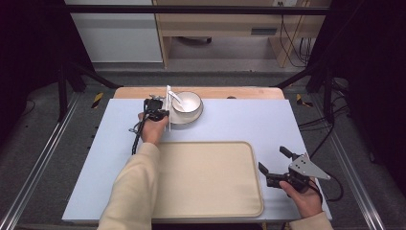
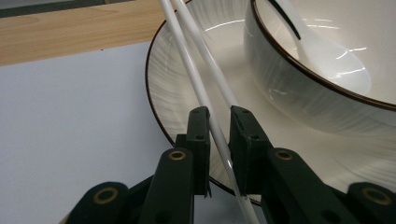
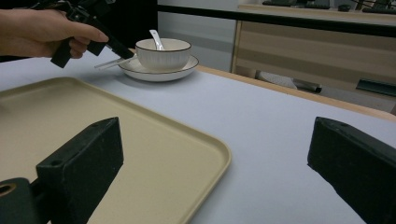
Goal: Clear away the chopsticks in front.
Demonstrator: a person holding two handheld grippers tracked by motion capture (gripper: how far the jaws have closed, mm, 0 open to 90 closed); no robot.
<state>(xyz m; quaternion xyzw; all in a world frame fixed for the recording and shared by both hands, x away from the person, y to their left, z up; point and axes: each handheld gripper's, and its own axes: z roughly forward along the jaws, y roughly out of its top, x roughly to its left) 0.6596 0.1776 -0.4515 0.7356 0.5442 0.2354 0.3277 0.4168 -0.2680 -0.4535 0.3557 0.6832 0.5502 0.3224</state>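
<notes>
A person is working at a pale blue table top (image 1: 249, 122). Near its far edge, a round white plate with a thin dark rim (image 2: 187, 88) is sitting with a white ribbed bowl (image 1: 186, 102) on it. A white spoon (image 2: 327, 49) is lying in the bowl. The left tongs (image 2: 219, 128) are reaching to the plate's left rim, and their black jaws are nearly closed around a pair of long white chopsticks (image 2: 201, 79) that are leaning on the plate. A big flat beige tray (image 1: 206, 177) is lying by the near edge. The right tongs (image 1: 273, 160) are hanging near the right near corner, just beside the tray, with jaws wide apart and holding nothing.
</notes>
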